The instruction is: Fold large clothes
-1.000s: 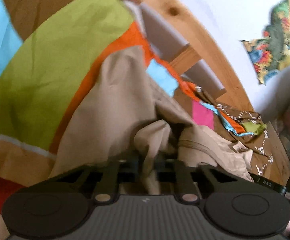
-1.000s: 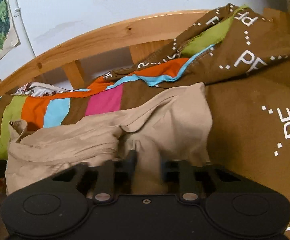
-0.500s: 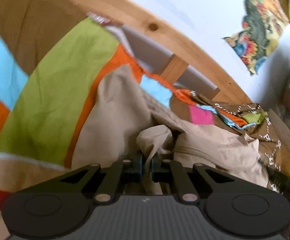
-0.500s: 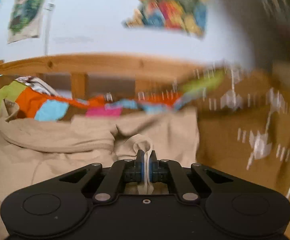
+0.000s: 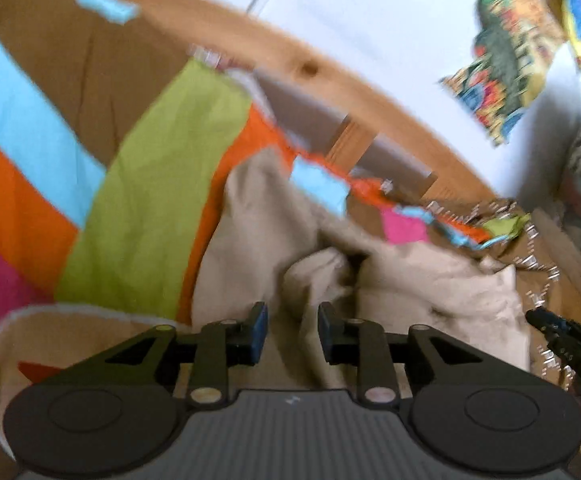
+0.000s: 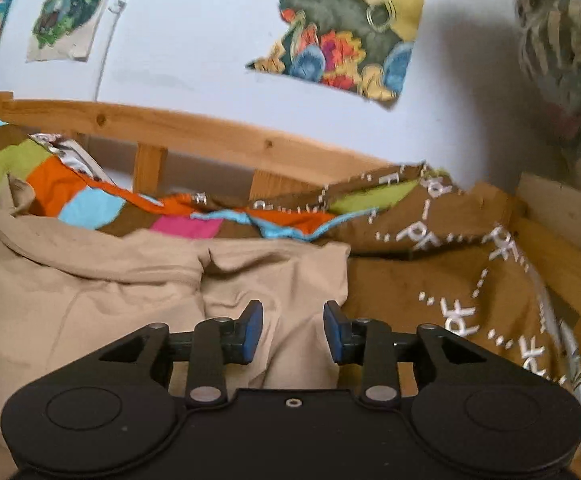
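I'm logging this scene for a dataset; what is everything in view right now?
beige garment: one, tan, crumpled on the bed in front of both grippers
patchwork duvet: one, brown with green, orange, blue and pink patches and white lettering, under the garment
wooden bed rail: one, pine, behind the bedding
posters: three, multicoloured, on the white wall
striped fabric: one, grey-green, blurred, upper right
left gripper: one, black, blue pads, open over the garment
right gripper: one, black, blue pads, open over the garment
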`<move>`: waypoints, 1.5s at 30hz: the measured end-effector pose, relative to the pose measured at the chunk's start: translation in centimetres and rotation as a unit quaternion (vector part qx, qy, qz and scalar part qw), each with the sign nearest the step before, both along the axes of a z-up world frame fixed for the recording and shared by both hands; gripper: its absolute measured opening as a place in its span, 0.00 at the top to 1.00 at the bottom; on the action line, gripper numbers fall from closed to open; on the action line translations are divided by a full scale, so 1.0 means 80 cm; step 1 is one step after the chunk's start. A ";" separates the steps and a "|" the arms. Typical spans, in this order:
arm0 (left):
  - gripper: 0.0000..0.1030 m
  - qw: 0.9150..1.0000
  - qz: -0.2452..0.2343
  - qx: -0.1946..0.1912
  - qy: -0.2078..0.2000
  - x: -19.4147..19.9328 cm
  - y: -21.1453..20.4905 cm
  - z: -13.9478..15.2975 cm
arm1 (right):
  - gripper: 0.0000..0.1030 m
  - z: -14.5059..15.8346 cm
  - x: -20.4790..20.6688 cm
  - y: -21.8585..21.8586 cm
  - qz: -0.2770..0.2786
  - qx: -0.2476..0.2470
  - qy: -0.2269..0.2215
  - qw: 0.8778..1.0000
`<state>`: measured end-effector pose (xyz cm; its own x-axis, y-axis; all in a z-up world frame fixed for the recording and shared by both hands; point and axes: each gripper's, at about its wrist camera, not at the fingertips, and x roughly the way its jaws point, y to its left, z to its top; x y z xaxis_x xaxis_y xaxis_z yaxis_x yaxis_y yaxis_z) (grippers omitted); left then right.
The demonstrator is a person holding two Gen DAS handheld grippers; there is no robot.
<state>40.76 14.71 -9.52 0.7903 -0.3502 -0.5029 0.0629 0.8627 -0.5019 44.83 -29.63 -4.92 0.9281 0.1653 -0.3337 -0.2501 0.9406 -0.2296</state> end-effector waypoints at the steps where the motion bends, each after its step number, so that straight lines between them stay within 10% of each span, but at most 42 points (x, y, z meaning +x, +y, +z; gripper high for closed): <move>1: 0.71 1.000 -0.001 -0.004 -0.017 -0.005 -0.003 0.009 | 0.66 0.003 0.000 0.002 0.007 -0.001 -0.002 1.000; 7: 0.64 0.993 -0.090 -0.018 -0.068 0.014 -0.064 0.042 | 0.68 0.012 -0.008 0.051 0.071 0.014 -0.014 0.997; 11: 0.65 0.995 -0.098 0.005 -0.031 0.046 -0.103 0.015 | 0.69 -0.014 0.001 0.102 0.079 -0.016 -0.004 0.997; 15: 0.89 0.995 -0.096 0.033 0.009 0.059 -0.111 -0.019 | 0.69 -0.060 0.021 0.118 0.059 -0.054 0.003 0.997; 20: 0.89 0.994 -0.096 -0.043 0.041 0.061 -0.085 -0.030 | 0.69 -0.055 0.027 0.101 0.071 -0.007 0.003 0.997; 24: 0.50 0.993 -0.100 -0.061 0.019 0.032 -0.071 -0.015 | 0.69 -0.027 0.000 0.058 0.032 0.054 -0.019 0.998; 33: 0.62 0.994 -0.096 -0.033 0.047 0.027 -0.078 -0.024 | 0.68 -0.051 0.023 0.021 -0.022 0.131 0.077 0.988; 45: 0.24 0.990 -0.107 0.024 0.091 -0.092 -0.076 0.018 | 0.33 -0.019 -0.074 -0.002 0.041 0.146 0.073 0.986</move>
<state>33.41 8.65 -8.04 0.5952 -0.4727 -0.6498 0.1597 0.8621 -0.4809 38.88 -29.80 -6.44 0.8534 0.3461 -0.3897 -0.3379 0.9367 0.0918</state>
